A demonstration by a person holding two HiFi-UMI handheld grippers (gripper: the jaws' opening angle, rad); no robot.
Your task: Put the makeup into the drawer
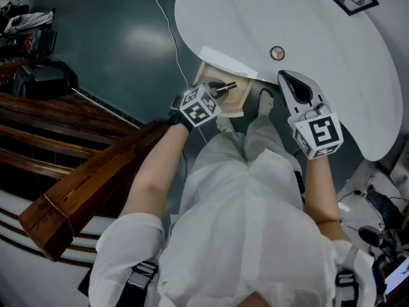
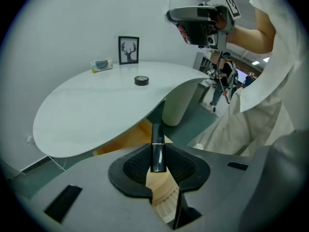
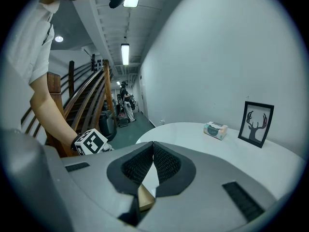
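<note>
Left hand-held gripper (image 1: pixel 218 89): pinching a black makeup tube (image 2: pixel 157 151), held over the open wooden drawer (image 1: pixel 238 100) beneath the white desk (image 1: pixel 255 18). Right hand-held gripper (image 3: pixel 153 151): jaws pressed together, empty, at the desk's edge.

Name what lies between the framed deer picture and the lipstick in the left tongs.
A small round dark item on the white table, between deer picture and lipstick, seen in the left gripper view.
</note>
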